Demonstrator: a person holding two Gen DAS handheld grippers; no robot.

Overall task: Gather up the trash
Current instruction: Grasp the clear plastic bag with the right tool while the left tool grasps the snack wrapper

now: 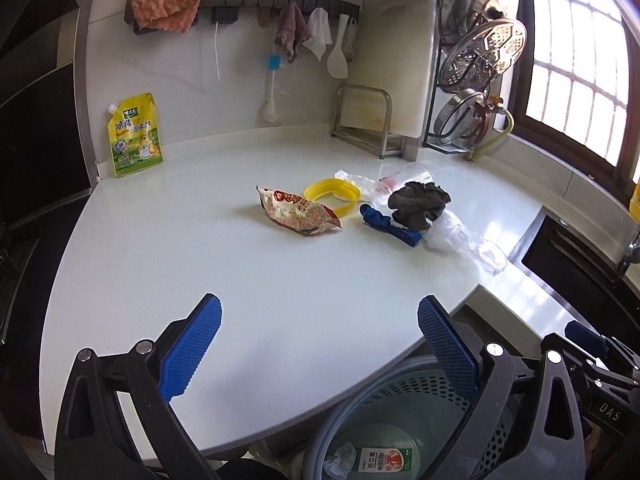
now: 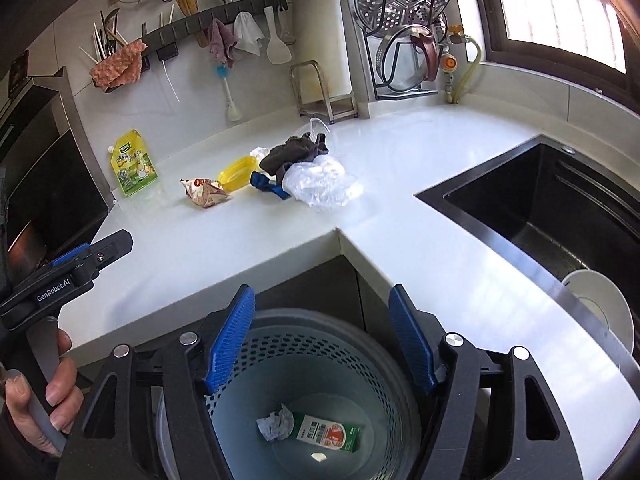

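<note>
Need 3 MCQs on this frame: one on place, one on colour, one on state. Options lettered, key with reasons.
1. Where is the green carton?
A. on the counter
B. in the sink
C. in the perforated bin

2. What colour is the ring beside the snack wrapper?
A. yellow
B. red
C. white

3. What state is the right tool in?
A. shut on the wrapper
B. open, nothing between its pads
C. shut on a cloth

Key:
1 C: the carton lies on the bin floor beside a crumpled paper.
2 A: the ring on the counter is plainly yellow.
3 B: the blue pads stand apart above the bin, with only the bin seen between them.
</note>
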